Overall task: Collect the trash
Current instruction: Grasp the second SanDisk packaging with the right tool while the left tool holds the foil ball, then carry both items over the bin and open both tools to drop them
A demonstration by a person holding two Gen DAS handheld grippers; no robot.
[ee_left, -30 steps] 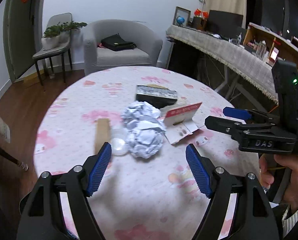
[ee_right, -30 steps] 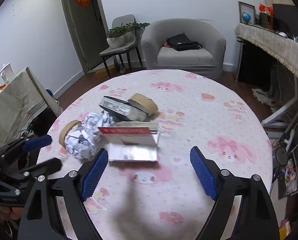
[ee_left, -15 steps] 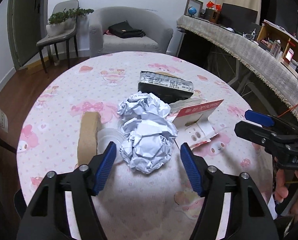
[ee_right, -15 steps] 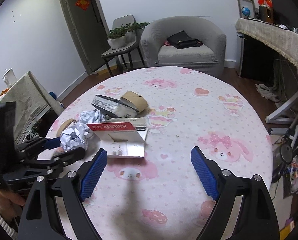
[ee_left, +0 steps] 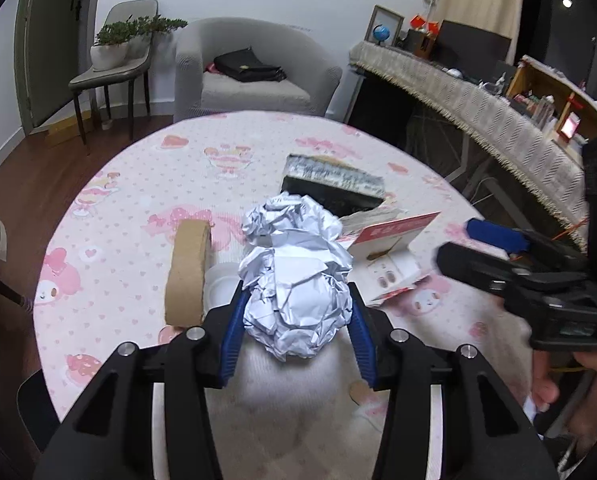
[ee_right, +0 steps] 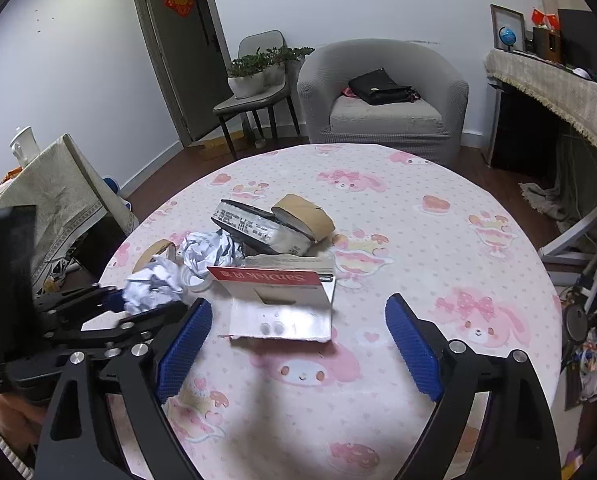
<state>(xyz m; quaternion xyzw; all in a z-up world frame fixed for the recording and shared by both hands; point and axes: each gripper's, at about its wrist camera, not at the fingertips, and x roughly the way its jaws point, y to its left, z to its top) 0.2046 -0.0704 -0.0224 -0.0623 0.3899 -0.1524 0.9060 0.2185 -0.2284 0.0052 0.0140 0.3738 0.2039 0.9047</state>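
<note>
My left gripper (ee_left: pixel 296 330) is shut on a crumpled white paper ball (ee_left: pixel 298 300), its blue pads pressed on both sides; from the right wrist view the ball (ee_right: pixel 152 286) sits in that gripper. A second paper ball (ee_left: pixel 286 216) lies just behind it, and it also shows in the right wrist view (ee_right: pixel 208 250). My right gripper (ee_right: pixel 298 352) is open and empty, just in front of a torn red-and-white card package (ee_right: pixel 282 300). The package (ee_left: pixel 390 248) lies right of the balls.
On the round pink-patterned table (ee_right: pixel 418 220): a brown tape roll (ee_left: pixel 188 276), a clear lid (ee_left: pixel 220 284), a black-and-white box (ee_right: pixel 254 228) with another tape roll (ee_right: pixel 304 220) behind. A grey armchair (ee_right: pixel 382 100) and a long sideboard (ee_left: pixel 478 96) stand beyond.
My left gripper moved forward and closed on the near paper ball. My right gripper drifted slightly closer to the card package and stayed open.
</note>
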